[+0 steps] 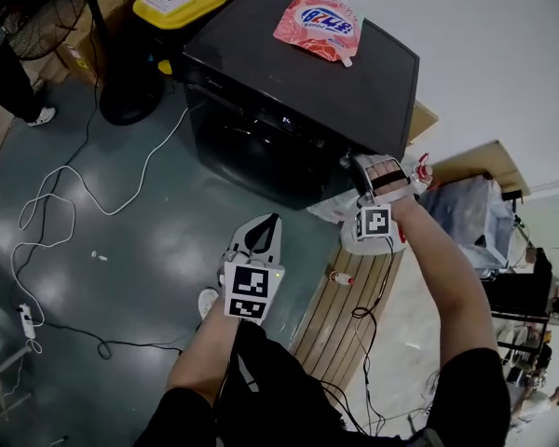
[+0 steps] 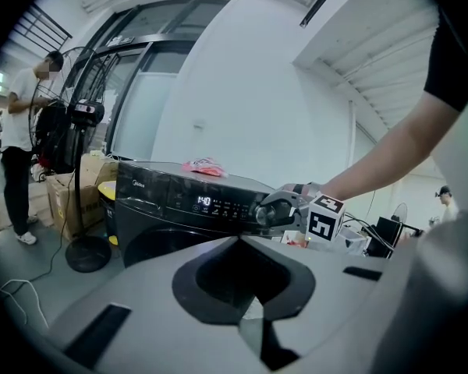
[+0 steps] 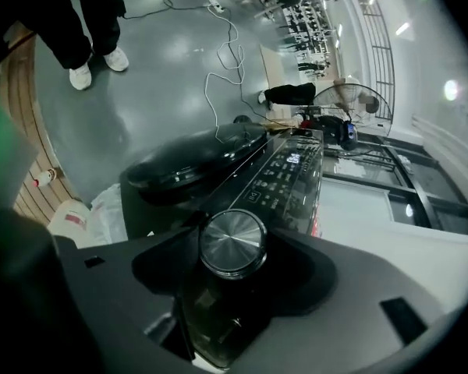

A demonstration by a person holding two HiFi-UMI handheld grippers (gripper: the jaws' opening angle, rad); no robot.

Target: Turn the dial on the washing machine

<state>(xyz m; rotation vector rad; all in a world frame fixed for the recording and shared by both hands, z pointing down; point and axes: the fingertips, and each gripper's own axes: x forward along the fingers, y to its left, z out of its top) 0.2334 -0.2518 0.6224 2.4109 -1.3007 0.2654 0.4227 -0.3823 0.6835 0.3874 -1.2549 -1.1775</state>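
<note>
Left tongs (image 1: 270,223): low in the centre of the head view, held out over the grey floor short of the machine; in the left gripper view (image 2: 238,240) the jaws are clenched tip to tip with nothing between them.
Wooden board (image 1: 340,315): lower right of the head view, slanting under the right forearm, a black wire lying across it.
Right tongs (image 1: 354,166): right of centre in the head view, pressed to the right end of the machine's front panel; in the right gripper view (image 3: 232,234) the jaws are closed around the knob, one on each side.
Dial (image 3: 232,242): round brushed-metal knob at the centre of the right gripper view, grasped by the right tongs.
Washing machine (image 1: 298,73): black front-loader in the upper centre of the head view; round dark door (image 3: 191,158) below the panel, lit display (image 2: 203,202) left of the dial.
Pouch (image 1: 318,22): pink and red, lying flat on the machine's top near its back edge.
White cable (image 1: 65,203): looping over the floor at the left.
Fan (image 1: 28,17): upper left corner, on a black stand beside the machine.
Yellow lid (image 1: 182,0): top edge, just behind the fan stand.
</note>
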